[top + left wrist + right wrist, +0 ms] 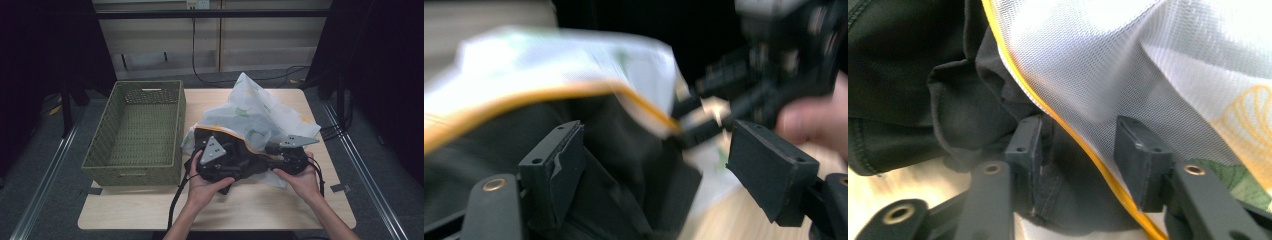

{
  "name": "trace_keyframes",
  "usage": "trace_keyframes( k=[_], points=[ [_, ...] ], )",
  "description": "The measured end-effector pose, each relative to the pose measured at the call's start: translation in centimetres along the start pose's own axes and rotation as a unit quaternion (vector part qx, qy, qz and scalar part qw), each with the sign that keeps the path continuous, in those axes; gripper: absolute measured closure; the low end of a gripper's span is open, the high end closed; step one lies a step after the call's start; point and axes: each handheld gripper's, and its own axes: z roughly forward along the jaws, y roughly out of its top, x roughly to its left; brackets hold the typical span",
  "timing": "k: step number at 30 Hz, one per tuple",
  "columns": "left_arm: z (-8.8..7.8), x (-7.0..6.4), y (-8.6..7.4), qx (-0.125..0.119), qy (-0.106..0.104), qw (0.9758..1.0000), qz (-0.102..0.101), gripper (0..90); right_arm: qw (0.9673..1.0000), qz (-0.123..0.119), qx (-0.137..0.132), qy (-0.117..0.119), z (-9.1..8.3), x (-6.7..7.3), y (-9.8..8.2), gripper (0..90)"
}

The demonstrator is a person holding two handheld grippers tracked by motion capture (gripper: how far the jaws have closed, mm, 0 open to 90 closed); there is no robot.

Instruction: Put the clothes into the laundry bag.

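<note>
My left gripper [644, 165] stood released, its 2 ridged black pads apart, with the soft, matte black garment [624, 150] bunched between and just ahead of them. My right gripper [1080, 160] was also unclenched, its jaws straddling the yellow-trimmed edge of the white mesh laundry bag [1128, 65], dark cloth slumped under the left pad. Beyond both tools, the bag [255, 112] rose crumpled and translucent. Farther off, past my left gripper [212, 160], sat the rectangular olive woven basket [100, 150] on the pale wooden table [260, 205].
</note>
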Motion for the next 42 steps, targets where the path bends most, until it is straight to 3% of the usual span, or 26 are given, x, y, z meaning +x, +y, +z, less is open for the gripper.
trace_keyframes(
  k=[3, 5, 6, 8, 12, 13, 14, 18, 21, 22, 23, 24, 25, 26, 27, 30, 31, 32, 33, 34, 37, 38, 39, 40, 41, 42],
  points=[
    [1.8, 0.2, -0.9, 0.034, -0.003, 0.9994, 0.010, 21.6, 1.0000, -0.004, 0.006, -0.001, 0.3, 0.0, 0.0, 64.9],
    [3.5, 0.6, -1.8, 0.074, -0.002, 0.9969, 0.024, 15.2, 0.9999, -0.001, 0.009, 0.012, 0.3, -0.2, 0.0, 86.9],
    [3.9, 0.8, -2.1, 0.086, -0.002, 0.9960, 0.025, 13.2, 0.9998, 0.003, 0.007, 0.017, 0.2, -0.3, 0.1, 88.6],
    [4.3, 1.1, -2.4, 0.092, 0.000, 0.9954, 0.025, 10.9, 0.9995, 0.012, -0.001, 0.030, -0.3, -0.4, 0.2, 89.7],
    [5.0, 1.1, -3.0, 0.111, -0.003, 0.9927, 0.048, 4.6, 0.9991, 0.018, -0.010, 0.037, -1.0, -0.3, 0.3, 89.8],
    [5.5, 0.6, -3.3, 0.133, 0.005, 0.9877, 0.082, 3.9, 0.9990, 0.021, -0.012, 0.038, -1.2, -0.3, 0.4, 89.8],
    [5.6, 0.5, -3.5, 0.142, 0.005, 0.9854, 0.093, 2.8, 0.9989, 0.022, -0.013, 0.038, -1.2, -0.4, 0.3, 89.7],
    [6.1, 0.5, -4.1, 0.156, 0.008, 0.9823, 0.105, 2.6, 0.9987, 0.029, -0.014, 0.039, -1.3, -0.5, 0.3, 89.7],
    [6.2, 0.6, -4.3, 0.150, 0.044, 0.9805, 0.119, 13.5, 0.9986, 0.029, -0.014, 0.041, -1.3, -0.5, 0.4, 89.8],
    [6.2, 0.6, -4.3, 0.150, 0.044, 0.9805, 0.119, 20.7, 0.9987, 0.028, -0.014, 0.040, -1.3, -0.5, 0.4, 89.8],
    [6.0, 0.8, -4.3, 0.144, 0.062, 0.9801, 0.122, 20.7, 0.9987, 0.028, -0.014, 0.040, -1.3, -0.5, 0.4, 89.8],
    [6.0, 0.9, -4.4, 0.134, 0.070, 0.9821, 0.113, 36.4, 0.9986, 0.029, -0.014, 0.043, -1.4, -0.4, 0.5, 89.9],
    [5.8, 1.1, -4.5, 0.126, 0.078, 0.9833, 0.106, 36.4, 0.9986, 0.029, -0.014, 0.043, -1.4, -0.4, 0.5, 89.9],
    [5.7, 1.3, -4.4, 0.122, 0.085, 0.9835, 0.103, 47.7, 0.9984, 0.031, -0.016, 0.045, -1.5, -0.3, 0.6, 89.9],
    [5.5, 1.5, -4.1, 0.129, 0.099, 0.9811, 0.105, 54.0, 0.9982, 0.031, -0.018, 0.048, -1.5, -0.3, 0.7, 89.9],
    [5.1, 2.2, -3.7, 0.098, 0.103, 0.9879, 0.061, 68.5, 0.9979, 0.029, -0.021, 0.053, -1.7, 0.1, 1.1, 89.9],
    [4.9, 2.3, -3.6, 0.093, 0.103, 0.9891, 0.049, 70.8, 0.9977, 0.026, -0.025, 0.057, -1.8, 0.3, 1.3, 90.0],
    [4.6, 2.7, -3.4, 0.077, 0.100, 0.9916, 0.024, 72.2, 0.9976, 0.024, -0.027, 0.058, -2.0, 0.5, 1.5, 89.9],
    [4.6, 2.7, -3.4, 0.077, 0.100, 0.9916, 0.024, 73.2, 0.9972, 0.024, -0.032, 0.063, -2.1, 0.7, 1.8, 89.9],
    [3.9, 3.2, -2.8, 0.048, 0.092, 0.9946, -0.009, 73.7, 0.9969, 0.021, -0.036, 0.067, -2.2, 0.9, 2.1, 89.9],
    [3.3, 3.4, -2.2, 0.027, 0.093, 0.9949, -0.029, 74.9, 0.9963, 0.018, -0.042, 0.073, -2.3, 1.3, 2.7, 90.0],
    [2.8, 3.7, -1.4, 0.002, 0.096, 0.9939, -0.056, 75.2, 0.9952, 0.012, -0.049, 0.083, -2.3, 2.1, 3.5, 90.0],
    [2.4, 3.9, -0.9, -0.018, 0.098, 0.9927, -0.069, 75.3, 0.9948, 0.012, -0.052, 0.087, -2.3, 2.4, 3.8, 90.0],
    [2.4, 3.9, -0.9, -0.018, 0.098, 0.9927, -0.069, 75.6, 0.9948, 0.012, -0.052, 0.087, -2.3, 2.4, 3.8, 90.0],
    [2.0, 4.1, -0.2, -0.040, 0.099, 0.9902, -0.090, 75.8, 0.9933, 0.002, -0.059, 0.100, -2.4, 3.3, 4.7, 90.0],
    [2.0, 4.1, -0.2, -0.040, 0.099, 0.9902, -0.090, 75.9, 0.9933, 0.002, -0.059, 0.100, -2.4, 3.3, 4.7, 90.0]
  ],
)
